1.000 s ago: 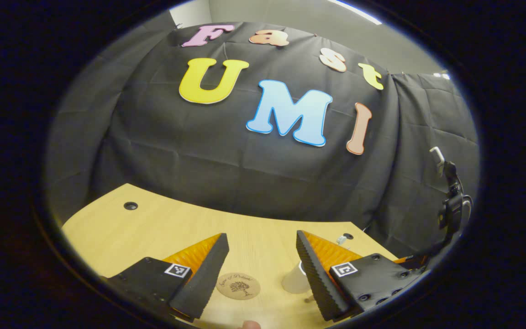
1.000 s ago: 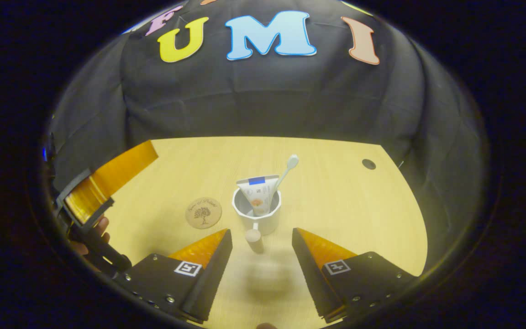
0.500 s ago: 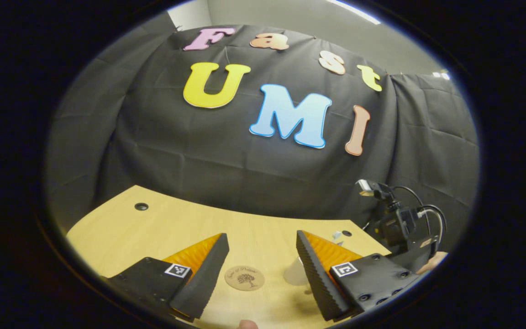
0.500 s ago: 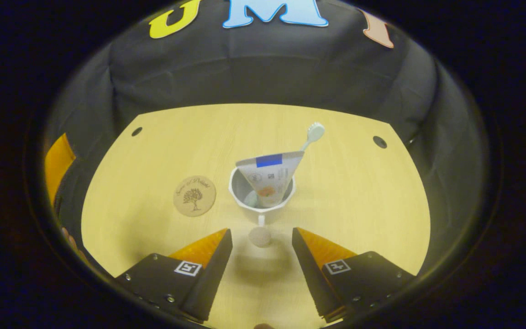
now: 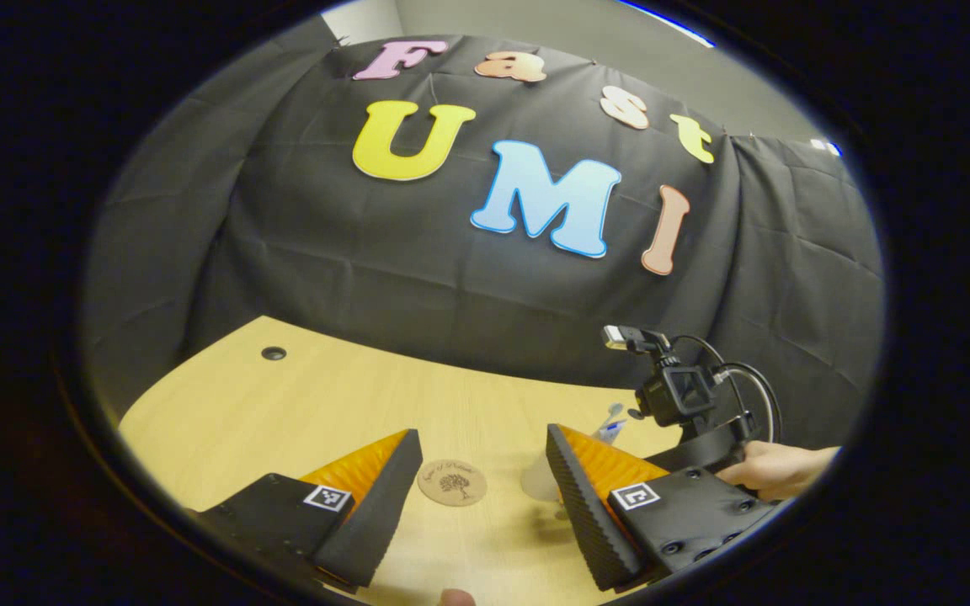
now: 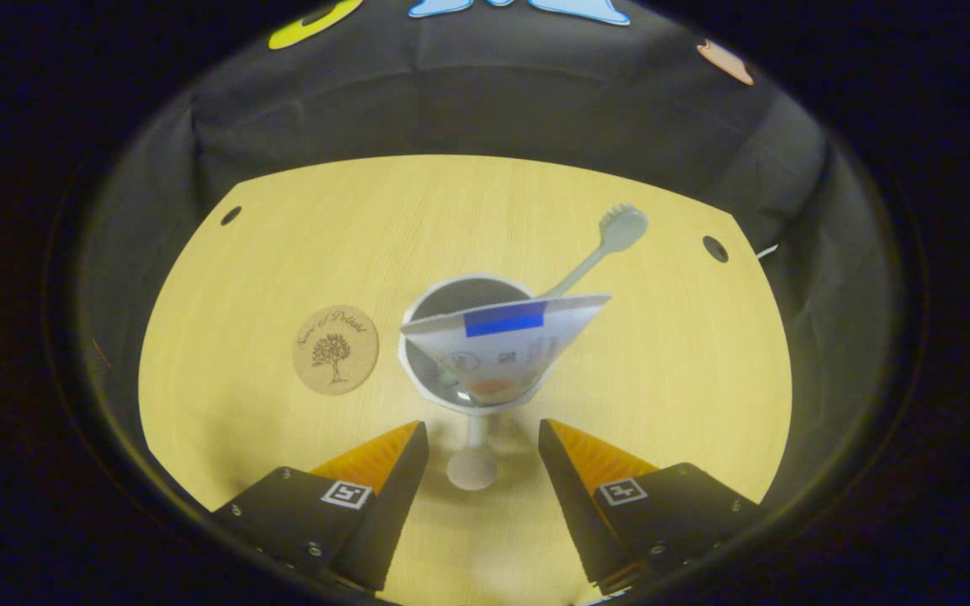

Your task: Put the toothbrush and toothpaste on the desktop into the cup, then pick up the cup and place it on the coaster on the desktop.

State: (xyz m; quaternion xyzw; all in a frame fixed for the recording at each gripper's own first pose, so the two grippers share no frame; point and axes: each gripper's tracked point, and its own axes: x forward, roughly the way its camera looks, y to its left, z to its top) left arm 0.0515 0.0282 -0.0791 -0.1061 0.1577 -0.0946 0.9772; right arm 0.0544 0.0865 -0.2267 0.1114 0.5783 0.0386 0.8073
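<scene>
Coming down closer over the cup [image 6: 460, 396] with toothbrush [image 6: 599, 248] and toothpaste [image 6: 502, 345] inside, the right claw [image 6: 482, 471] stays wide apart around its handle [image 6: 472, 463], ready to grab.

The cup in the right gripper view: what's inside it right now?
The cup holds the toothpaste, wide crimped end up, and the toothbrush, bristle head leaning out past the rim. The tube covers most of the opening, so the toothbrush's lower handle and the cup's bottom are hidden.

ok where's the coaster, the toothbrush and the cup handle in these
coaster [image 6: 335, 349], right gripper view, on the tree print at its middle
toothbrush [image 6: 622, 226], right gripper view, on the bristle head sticking out past the cup
cup handle [image 6: 472, 468], right gripper view, on its rounded end knob
</scene>
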